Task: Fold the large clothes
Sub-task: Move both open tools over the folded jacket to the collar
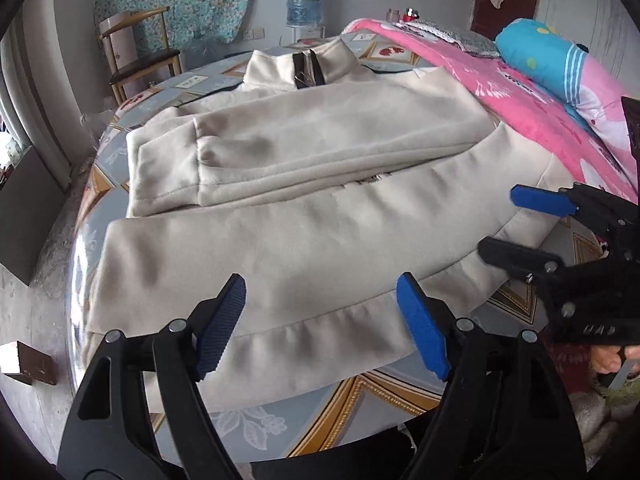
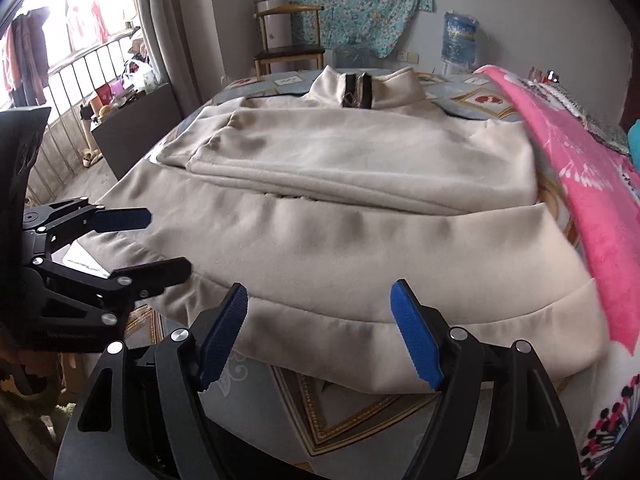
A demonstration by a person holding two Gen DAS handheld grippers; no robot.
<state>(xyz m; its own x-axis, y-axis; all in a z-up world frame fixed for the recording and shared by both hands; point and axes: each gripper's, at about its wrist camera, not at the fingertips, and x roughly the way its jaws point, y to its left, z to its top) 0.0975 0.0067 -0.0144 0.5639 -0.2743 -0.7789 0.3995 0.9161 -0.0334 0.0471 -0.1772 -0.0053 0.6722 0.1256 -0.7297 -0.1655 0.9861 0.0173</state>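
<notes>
jacket (image 1: 304,184) lay flat on bed (image 1: 360,412), sleeves folded across chest | left tool (image 1: 322,322) and right tool (image 2: 320,328) gaped wide, empty, at hem | risk: shallow single-layer pinch could slip, dragging sleeves askew

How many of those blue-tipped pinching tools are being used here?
2. The left hand-held gripper is open over the near hem of the cream fleece zip-collar jacket towards its left end; the right hand-held gripper is open over the same hem further right.
</notes>
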